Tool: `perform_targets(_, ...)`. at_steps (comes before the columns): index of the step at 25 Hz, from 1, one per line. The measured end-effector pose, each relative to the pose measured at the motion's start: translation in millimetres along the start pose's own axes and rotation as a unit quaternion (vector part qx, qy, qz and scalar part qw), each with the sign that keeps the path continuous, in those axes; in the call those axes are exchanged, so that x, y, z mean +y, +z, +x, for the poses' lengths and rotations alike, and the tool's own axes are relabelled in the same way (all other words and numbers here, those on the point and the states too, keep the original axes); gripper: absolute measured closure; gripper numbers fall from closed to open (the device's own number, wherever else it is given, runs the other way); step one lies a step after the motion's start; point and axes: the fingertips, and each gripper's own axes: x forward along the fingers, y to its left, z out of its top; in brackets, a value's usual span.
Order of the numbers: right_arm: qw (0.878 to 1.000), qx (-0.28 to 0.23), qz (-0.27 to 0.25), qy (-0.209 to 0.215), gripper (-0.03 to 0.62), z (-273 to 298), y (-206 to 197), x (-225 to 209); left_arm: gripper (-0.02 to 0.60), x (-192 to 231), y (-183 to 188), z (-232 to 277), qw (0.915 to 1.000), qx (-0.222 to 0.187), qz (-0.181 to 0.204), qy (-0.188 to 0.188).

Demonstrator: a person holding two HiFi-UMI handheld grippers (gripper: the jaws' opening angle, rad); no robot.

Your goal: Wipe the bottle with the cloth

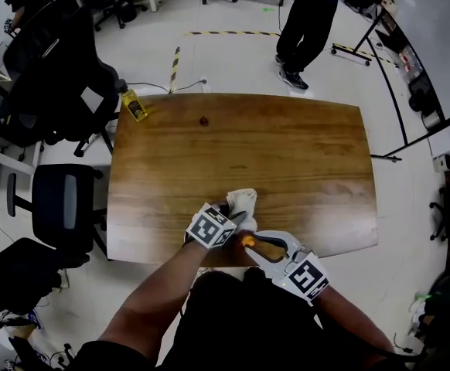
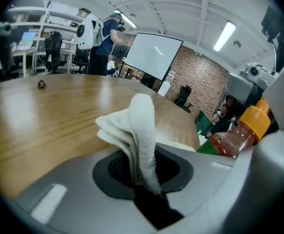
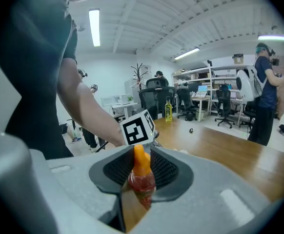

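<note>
- The left gripper (image 2: pixel 143 173) is clamped on the cloth (image 2: pixel 141 130). The folded white fabric is pinched between both pads, and its free end stands up ahead of the jaws. This grip probably serves to present a soft, exposed fold to the surface to be wiped.
- The right gripper (image 3: pixel 141 165) is clamped on the bottle (image 3: pixel 142 182). The pads press on either side near the neck, and the orange cap points forward along the jaws. This grip probably steadies the bottle against the push of the cloth.
- In the head view, both grippers meet at the lower centre of the frame, over the near edge of the wooden table (image 1: pixel 287 153).
- In that view, the orange cap lies just beside the left gripper, to the lower right of the cloth.
- In the left gripper view, the bottle appears at the right of the frame, near the cloth but apart from it. No view confirms contact.
- Judgement: the wipe requires the cloth fold to be brought against the bottle.
- A yellow bottle (image 1: pixel 134 105) at the table's upper left corner and a small dark object (image 1: pixel 204 120) lie well apart from the work.
</note>
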Motion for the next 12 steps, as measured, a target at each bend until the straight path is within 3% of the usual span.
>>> perform_targets(2, 1.0, -0.006, -0.002, -0.004, 0.503, 1.2, -2.2, -0.3, 0.485, 6.4, 7.5, -8.1, 0.9991, -0.014, 0.007, 0.039)
perform_targets(5, 1.0, 0.006, -0.025, -0.014, 0.503, -0.1, -0.4, 1.8, 0.485, 15.9, 26.5, -37.4, 0.9932, -0.079, -0.057, 0.063)
perform_targets(8, 0.999, 0.01, -0.041, -0.016, 0.486, -2.0, -1.6, 4.6, 0.485, 20.3, 37.4, -75.7, 0.9796, -0.143, -0.133, 0.048)
perform_targets(10, 0.999, 0.02, -0.045, -0.015, 0.415, -1.7, -5.2, 6.4, 0.485, 22.1, 38.4, -101.3, 0.9686, -0.175, -0.173, 0.034)
perform_targets(12, 0.998, 0.032, -0.044, -0.018, 0.413, 0.0, -10.9, 7.2, 0.484, 19.6, 36.0, -123.7, 0.9584, -0.198, -0.204, 0.018)
